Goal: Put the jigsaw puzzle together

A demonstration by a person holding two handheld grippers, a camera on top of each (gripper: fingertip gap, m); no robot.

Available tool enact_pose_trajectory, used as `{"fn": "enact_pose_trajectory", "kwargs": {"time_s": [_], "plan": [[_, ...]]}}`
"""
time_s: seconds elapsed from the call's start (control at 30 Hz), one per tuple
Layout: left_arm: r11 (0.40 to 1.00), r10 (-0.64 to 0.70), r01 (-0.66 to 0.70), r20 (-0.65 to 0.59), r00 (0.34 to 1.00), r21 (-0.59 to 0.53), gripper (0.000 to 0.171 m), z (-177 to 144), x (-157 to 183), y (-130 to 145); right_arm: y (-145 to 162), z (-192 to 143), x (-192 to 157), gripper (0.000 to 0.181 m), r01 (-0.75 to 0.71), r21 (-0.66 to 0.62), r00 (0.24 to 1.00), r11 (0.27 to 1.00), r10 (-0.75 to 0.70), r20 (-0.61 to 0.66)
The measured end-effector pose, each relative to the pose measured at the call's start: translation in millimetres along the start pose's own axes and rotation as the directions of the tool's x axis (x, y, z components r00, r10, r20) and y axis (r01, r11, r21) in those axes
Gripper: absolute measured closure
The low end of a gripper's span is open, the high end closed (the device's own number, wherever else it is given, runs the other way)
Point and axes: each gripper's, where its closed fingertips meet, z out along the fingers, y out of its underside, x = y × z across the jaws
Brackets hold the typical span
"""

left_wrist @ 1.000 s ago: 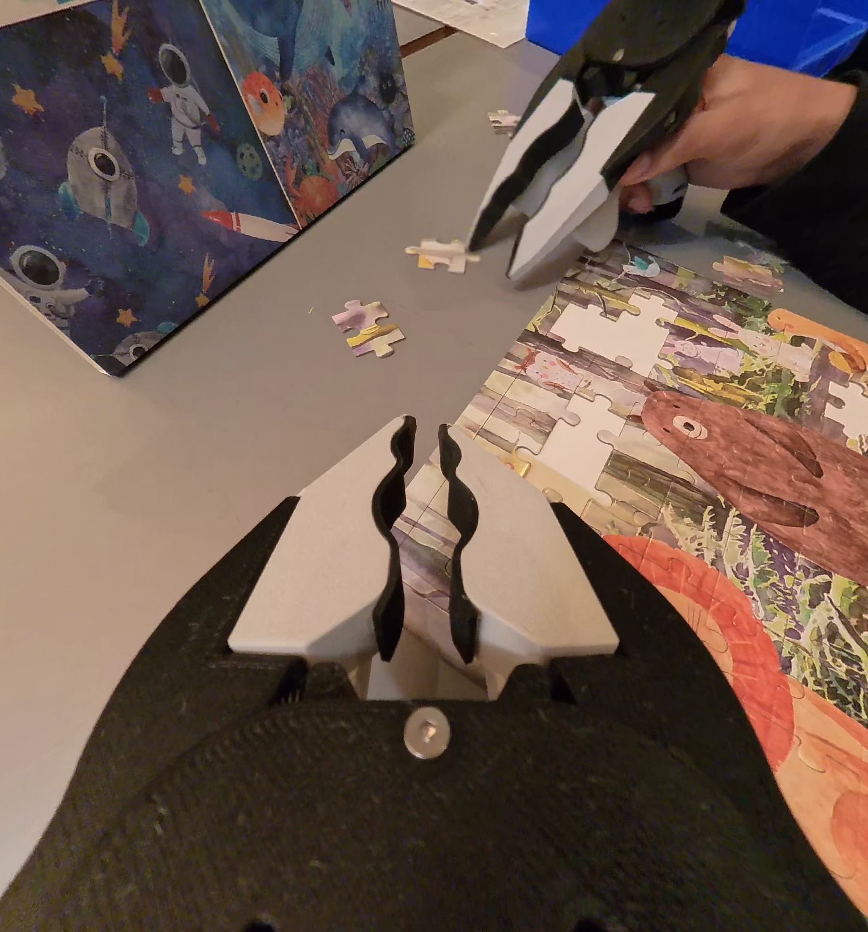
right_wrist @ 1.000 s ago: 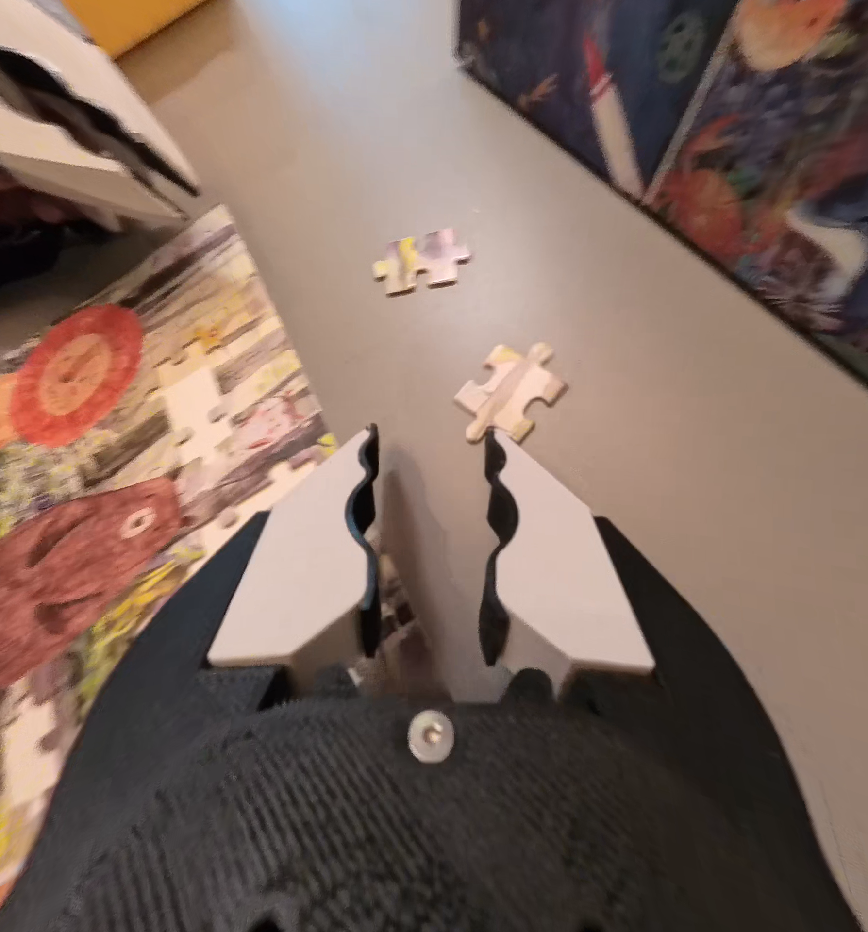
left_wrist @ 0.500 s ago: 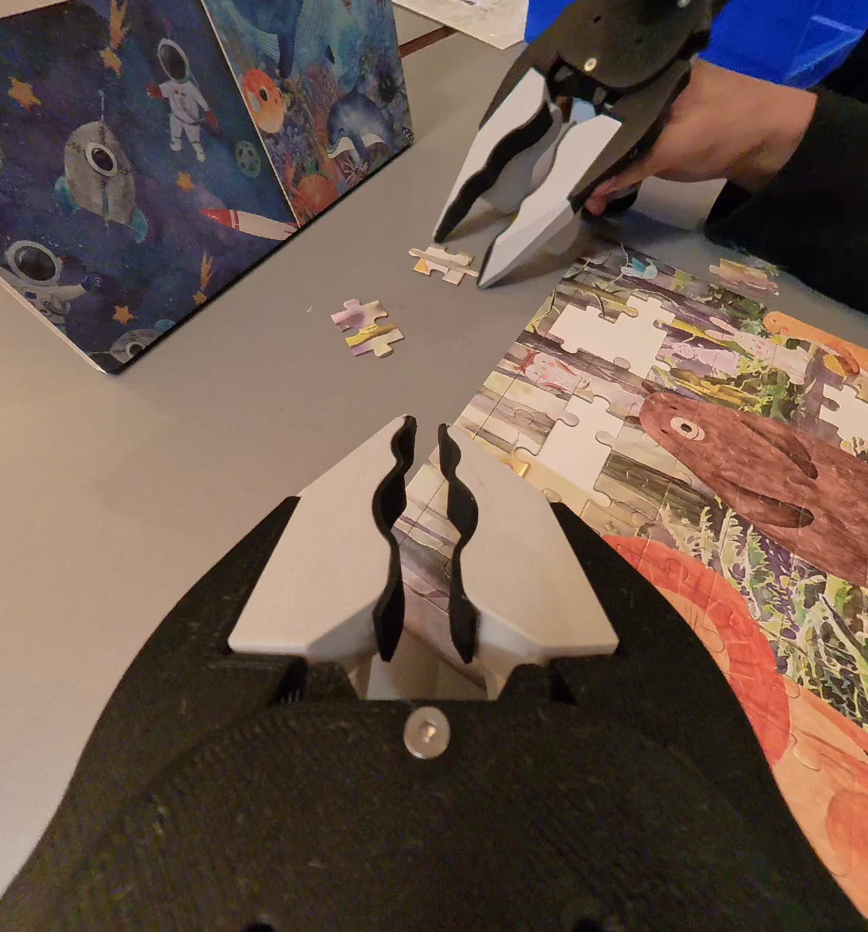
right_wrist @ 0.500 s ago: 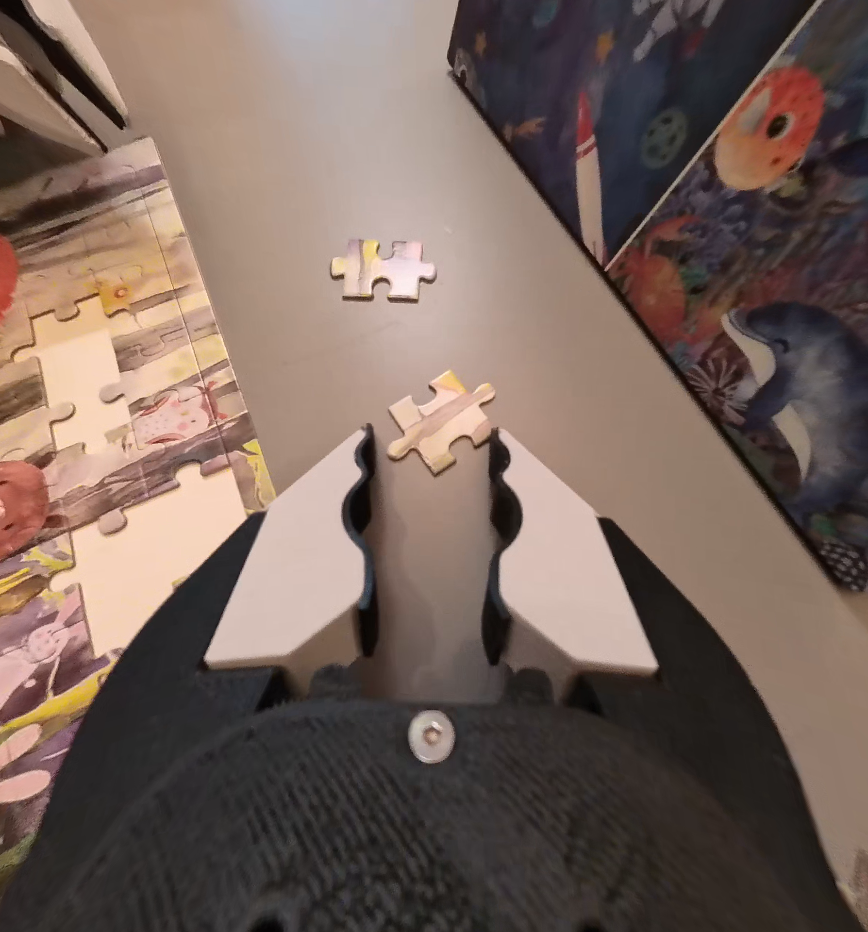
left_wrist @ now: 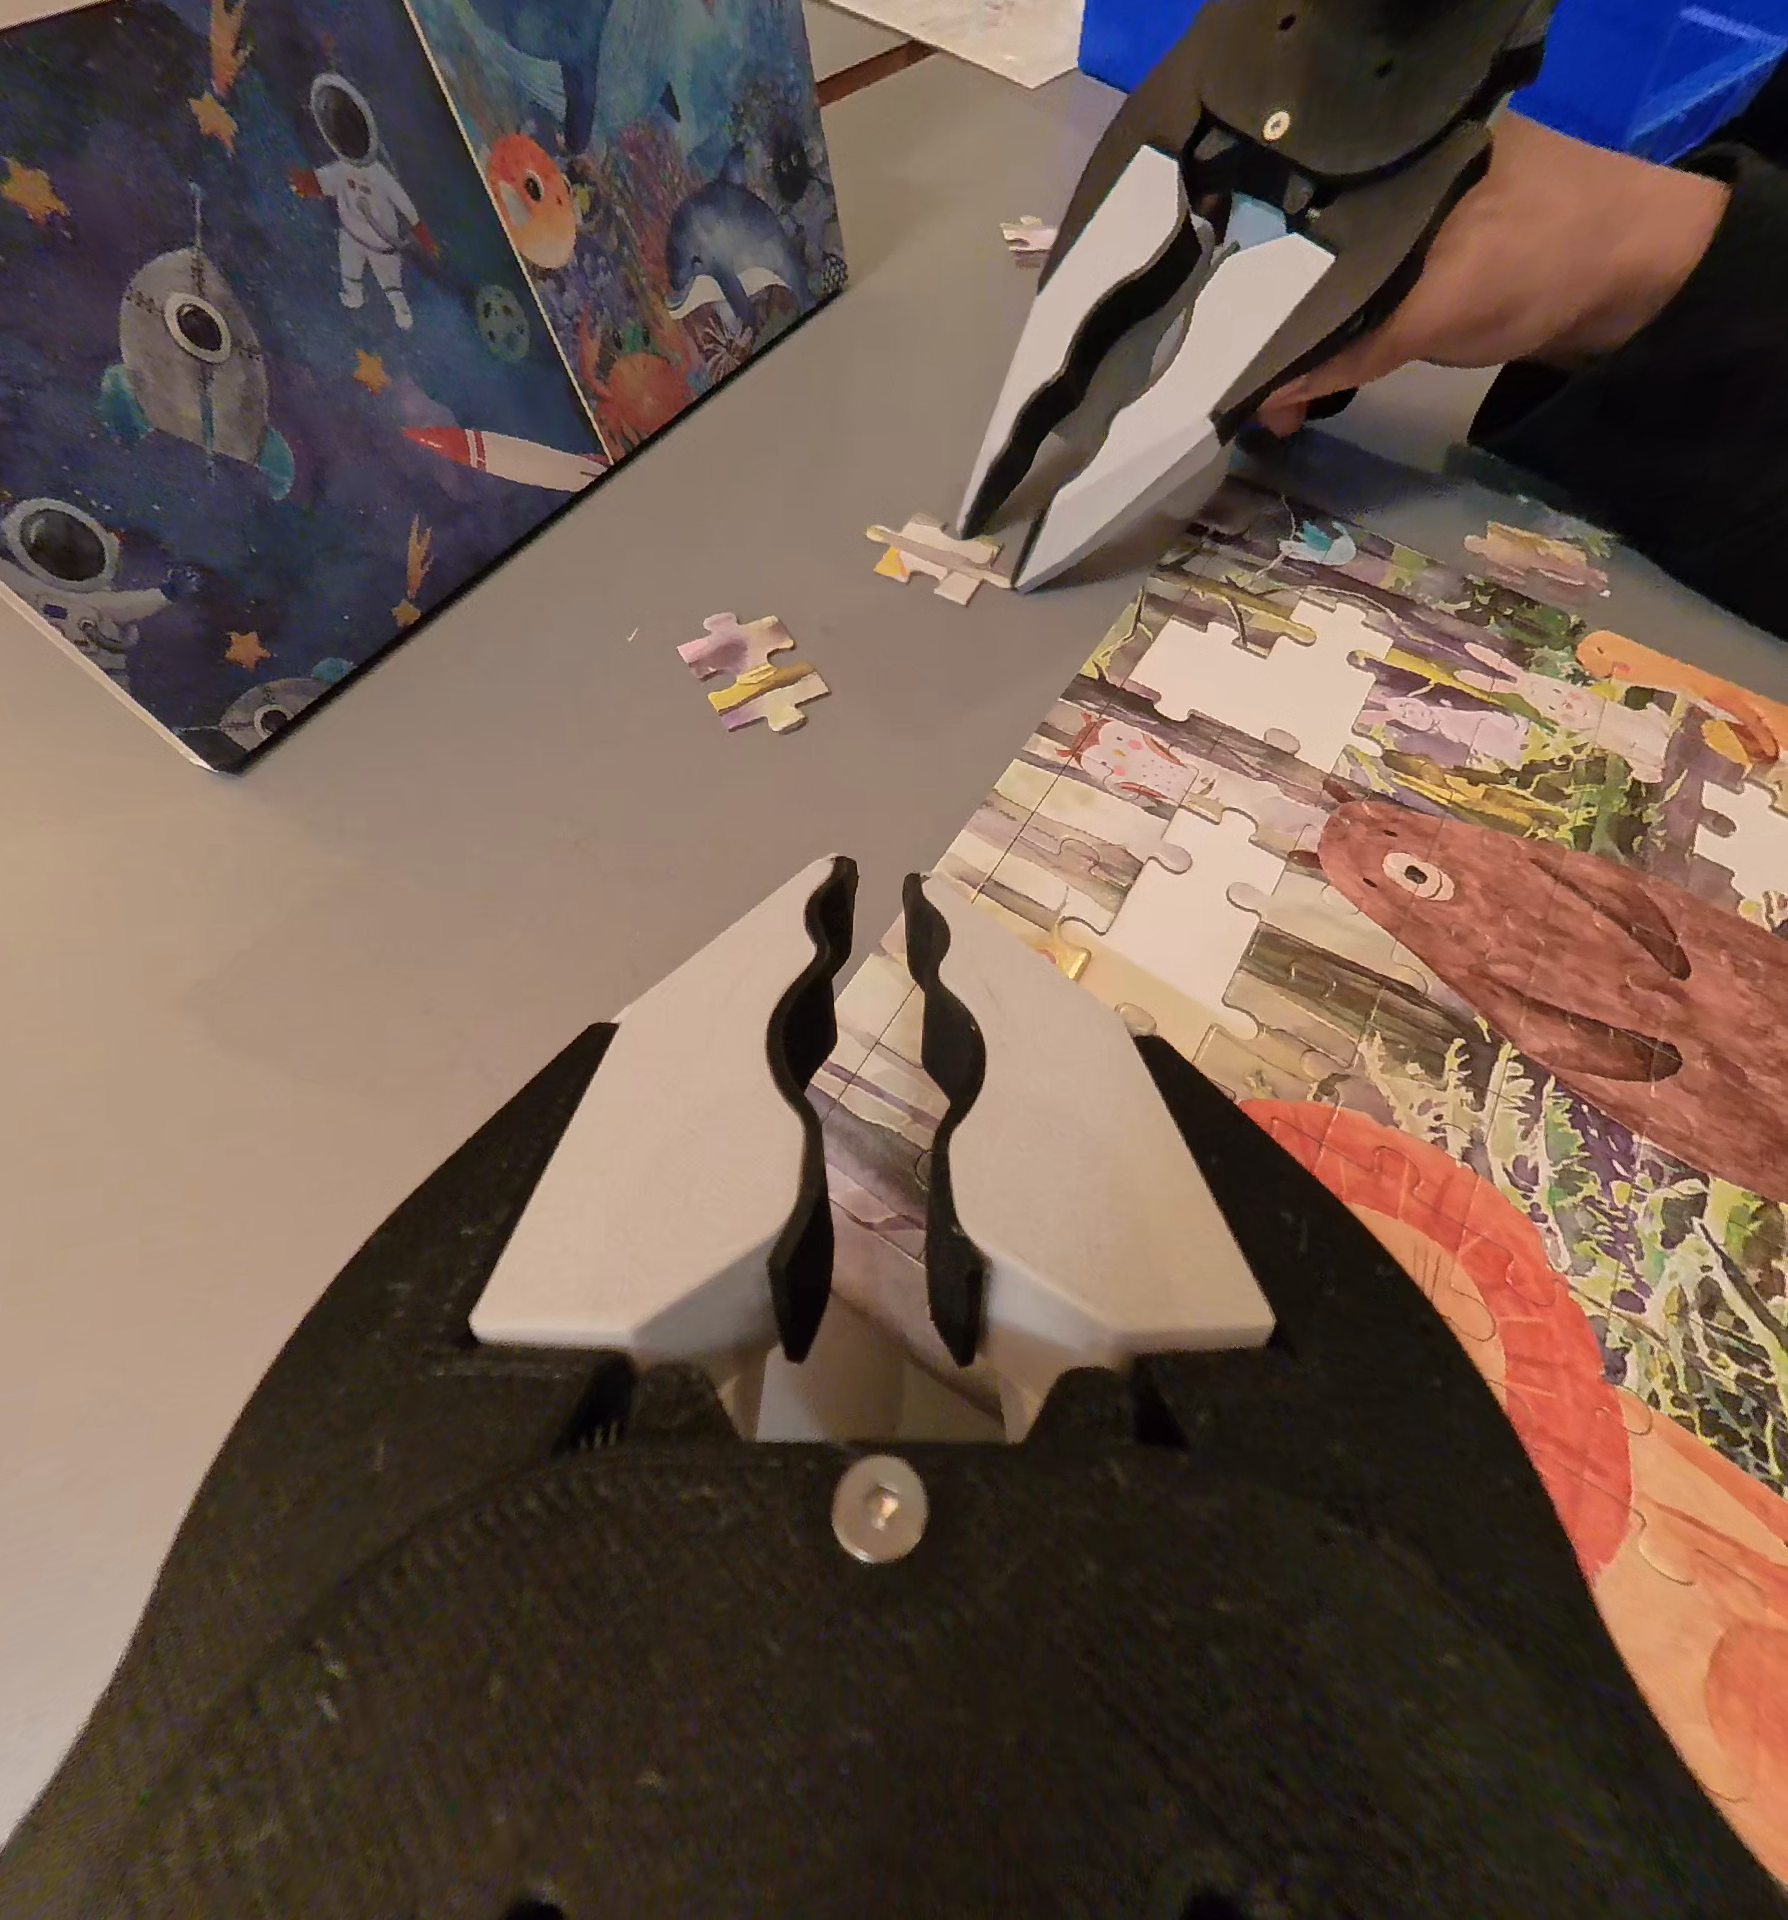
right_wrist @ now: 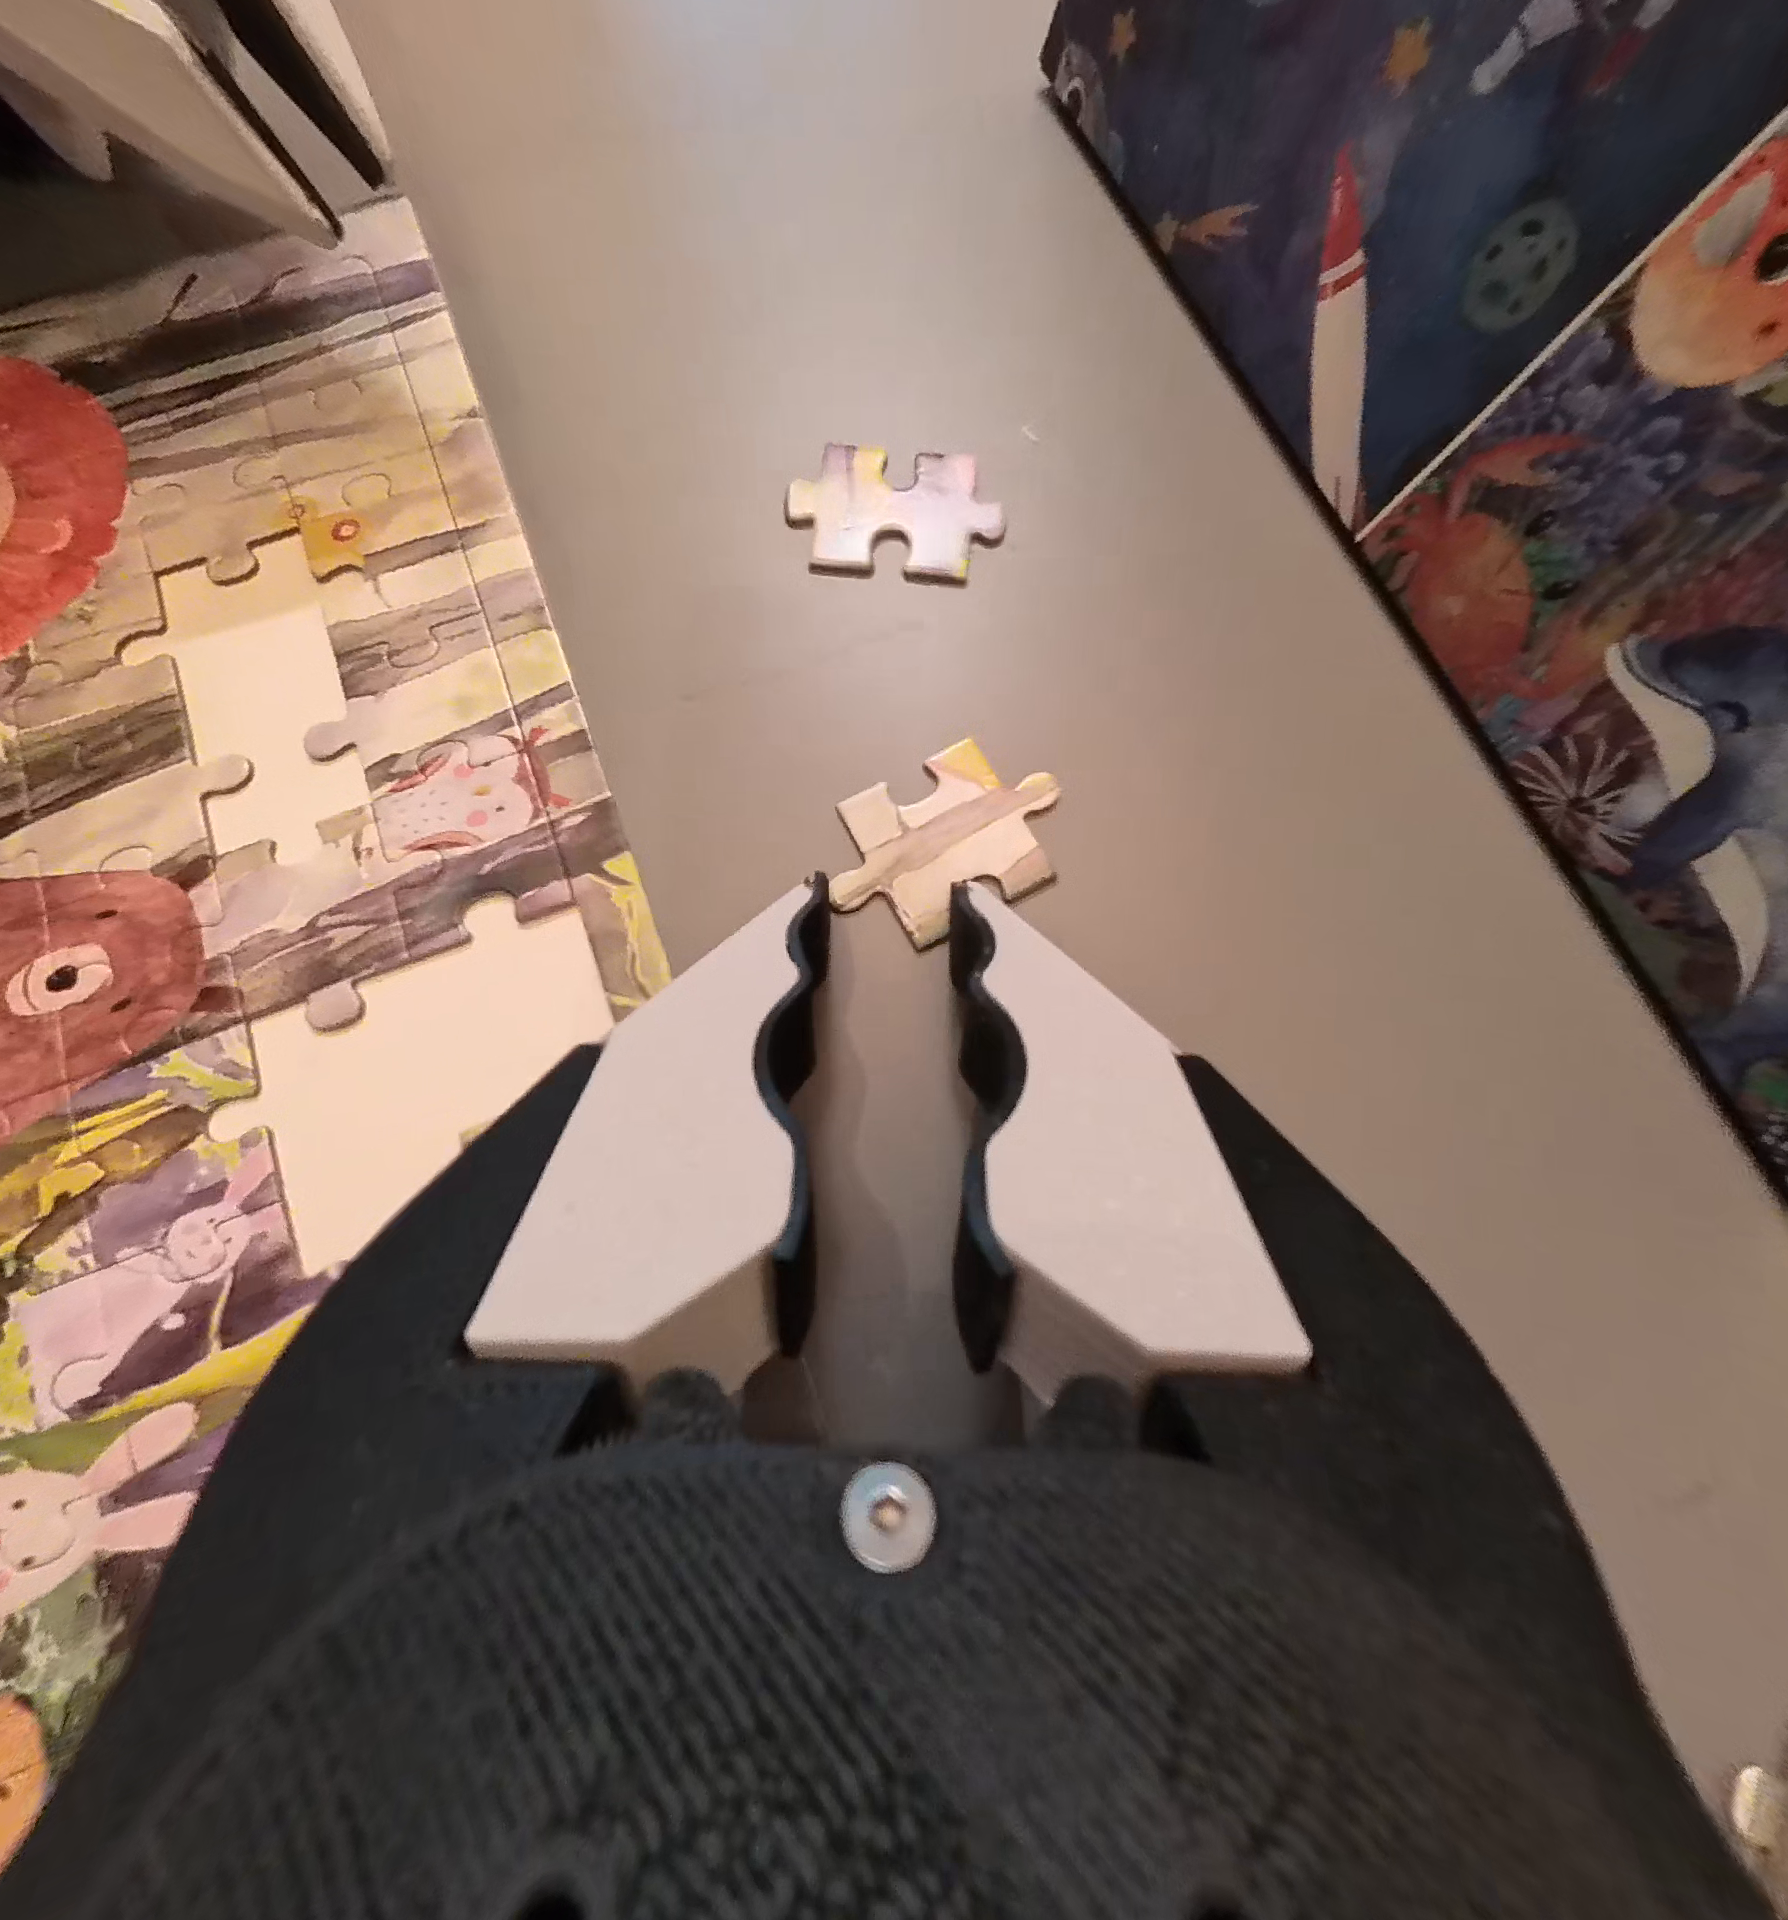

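Note:
The partly built jigsaw puzzle (left_wrist: 1492, 935) lies on the grey table, with white empty gaps (left_wrist: 1254, 686) near its far left corner; it also shows in the right wrist view (right_wrist: 246, 831). A pale yellow-grey loose piece (right_wrist: 947, 842) lies flat on the table just off that corner. My right gripper (right_wrist: 890, 888) is open with its tips down at this piece, one tip over its near edge; the left wrist view shows it (left_wrist: 994, 551) touching the piece (left_wrist: 926, 556). My left gripper (left_wrist: 877, 899) is empty, open by a narrow gap, and hovers over the puzzle's near left corner.
A purple-yellow loose piece (left_wrist: 755, 675) lies on the table left of the puzzle, also seen in the right wrist view (right_wrist: 895, 514). Two picture boards, space (left_wrist: 194, 312) and ocean (left_wrist: 641, 156), lean at the far left. More loose pieces (left_wrist: 1025, 234) (left_wrist: 1534, 551) lie at the back. One gripper's finger ends stand about 15 cm off the other's. From either gripper's tips it is about 15 cm to the partly built jigsaw puzzle (left_wrist: 1492, 935).
My right gripper has come down and forward to the pale piece, and its tips now reach it with the jaws a little narrower. My left gripper has stayed still.

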Motion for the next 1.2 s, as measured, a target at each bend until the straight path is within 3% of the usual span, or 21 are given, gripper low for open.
{"fn": "enact_pose_trajectory", "kwargs": {"time_s": [0.13, 0.17, 0.2, 0.37, 0.47, 0.6, 0.73, 0.8, 1.0, 1.03, 1.2], "plan": [[1.000, 0.004, -0.004, 0.002, 1.000, 0.000, 0.164, 0.0, 0.1, 0.1, -3.8, 0.0, -5.5, 0.162, 0.013, 0.014, 1.000, 1.000, -0.013, 0.004], [1.000, 0.003, -0.003, 0.002, 1.000, 0.000, 0.164, -0.1, 0.0, 0.0, -6.0, -1.1, -7.8, 0.178, 0.018, 0.024, 1.000, 1.000, -0.018, 0.016], [1.000, 0.002, -0.002, 0.002, 1.000, 0.001, 0.164, -0.2, -0.1, -0.1, -9.2, -2.6, -8.9, 0.177, 0.015, 0.041, 1.000, 0.999, -0.016, 0.019], [1.000, 0.001, -0.001, 0.002, 1.000, 0.000, 0.164, 0.0, -0.3, 0.0, -16.9, -7.6, -6.3, 0.160, 0.009, 0.074, 1.000, 0.997, -0.009, -0.005], [1.000, -0.004, 0.004, 0.000, 1.000, 0.001, 0.164, -0.1, -0.8, 0.0, -20.9, -2.9, 12.3, 0.132, 0.033, 0.090, 0.996, 0.995, -0.025, -0.080], [1.000, -0.017, 0.017, -0.004, 1.000, 0.005, 0.164, -0.4, -1.8, -0.6, -19.9, 12.7, 13.1, 0.116, -0.022, 0.037, 1.000, 0.999, 0.022, 0.008], [1.000, -0.024, 0.024, -0.007, 1.000, 0.012, 0.164, -1.1, -2.3, -1.4, -14.9, 17.3, 12.8, 0.124, -0.018, -0.001, 1.000, 1.000, 0.018, -0.016], [1.000, -0.023, 0.023, -0.006, 1.000, 0.009, 0.164, -0.8, -2.2, -1.1, -13.4, 15.0, 13.1, 0.146, -0.021, -0.013, 1.000, 1.000, 0.021, -0.020], [1.000, -0.024, 0.024, -0.007, 1.000, 0.012, 0.164, -1.1, -2.3, -1.4, -12.7, 10.8, 9.4, 0.152, -0.004, 0.005, 0.999, 1.000, 0.004, -0.033], [1.000, -0.024, 0.024, -0.007, 1.000, 0.011, 0.164, -1.0, -2.3, -1.4, -16.1, 8.3, 6.3, 0.181, 0.014, 0.025, 1.000, 1.000, -0.013, -0.020], [1.000, -0.023, 0.023, -0.006, 1.000, 0.010, 0.164, -0.8, -2.3, -1.2, -25.1, -3.0, 4.7, 0.161, 0.002, 0.054, 0.999, 0.999, 0.000, -0.040]]}}
